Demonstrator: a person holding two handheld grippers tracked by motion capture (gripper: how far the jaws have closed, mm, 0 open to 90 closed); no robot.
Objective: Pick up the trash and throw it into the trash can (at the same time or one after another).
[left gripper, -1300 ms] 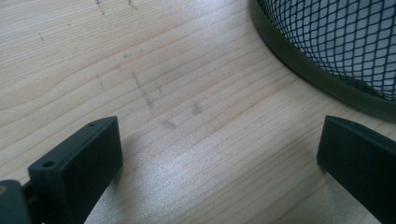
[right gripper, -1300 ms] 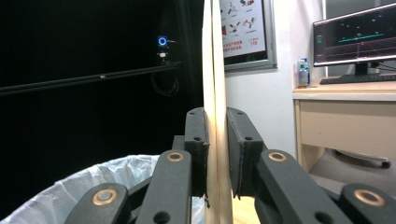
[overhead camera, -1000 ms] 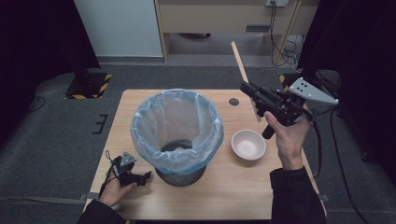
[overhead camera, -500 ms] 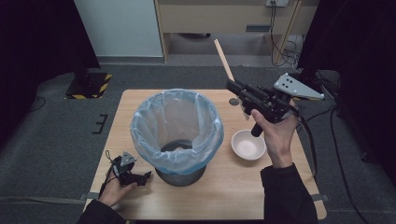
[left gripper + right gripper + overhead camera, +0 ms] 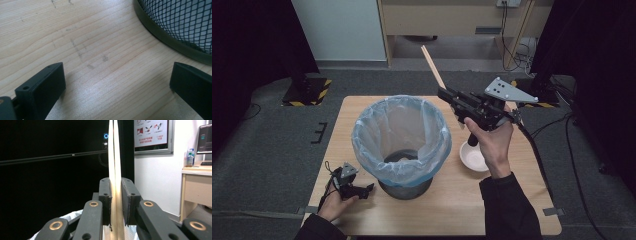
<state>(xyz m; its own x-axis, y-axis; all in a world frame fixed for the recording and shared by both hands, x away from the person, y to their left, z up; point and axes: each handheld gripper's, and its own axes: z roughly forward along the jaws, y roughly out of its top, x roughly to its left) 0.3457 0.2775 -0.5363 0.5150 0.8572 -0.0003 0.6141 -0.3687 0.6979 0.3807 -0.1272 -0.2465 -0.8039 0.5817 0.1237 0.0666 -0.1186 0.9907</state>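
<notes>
Chopsticks (image 5: 433, 66) sit clamped between the jaws of our right hand-held gripper (image 5: 447, 95), raised above the bin (image 5: 402, 137) rim. We should tilt the tips down over the liner before releasing. Left hand-held gripper (image 5: 362, 191) rests wide open, empty, on the desk (image 5: 452, 210).

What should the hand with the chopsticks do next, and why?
Probably carry them a little further left, over the bin's opening, then let go. The right gripper is shut on the wooden chopsticks, which stick up beyond the back right rim of the lined bin, not yet above it. The left gripper rests open on the table by the bin's base.
</notes>
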